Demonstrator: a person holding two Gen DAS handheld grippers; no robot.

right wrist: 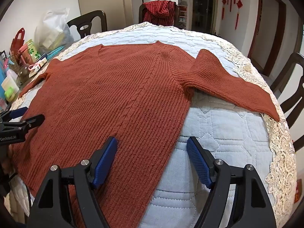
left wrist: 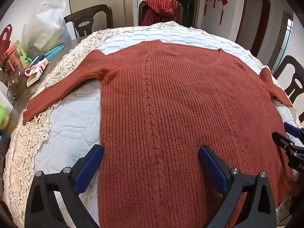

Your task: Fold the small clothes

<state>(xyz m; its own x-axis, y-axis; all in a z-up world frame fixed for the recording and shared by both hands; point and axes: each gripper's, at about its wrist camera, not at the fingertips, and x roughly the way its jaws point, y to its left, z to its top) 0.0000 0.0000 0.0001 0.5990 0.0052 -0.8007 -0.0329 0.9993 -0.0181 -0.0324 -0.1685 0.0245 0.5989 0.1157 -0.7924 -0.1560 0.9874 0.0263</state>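
A rust-red ribbed knit sweater (left wrist: 171,104) lies flat and spread out on a pale blue quilted cloth (left wrist: 66,125), V-neck toward the far side and both sleeves stretched out sideways. My left gripper (left wrist: 151,151) hovers open above the sweater's lower left side edge, with nothing gripped between its blue pads. In the right wrist view the same sweater (right wrist: 117,98) fills the left half. My right gripper (right wrist: 152,142) is open above the sweater's lower right side edge, one finger over knit, the other over quilt. Each gripper shows at the edge of the other's view.
The quilt has a cream lace border (right wrist: 281,152). Clutter sits on the table's left end: a white plastic bag (left wrist: 47,28), boxes, a jar, bottles. Dark wooden chairs (left wrist: 89,20) ring the table; a red checked garment (left wrist: 161,9) hangs on the far one.
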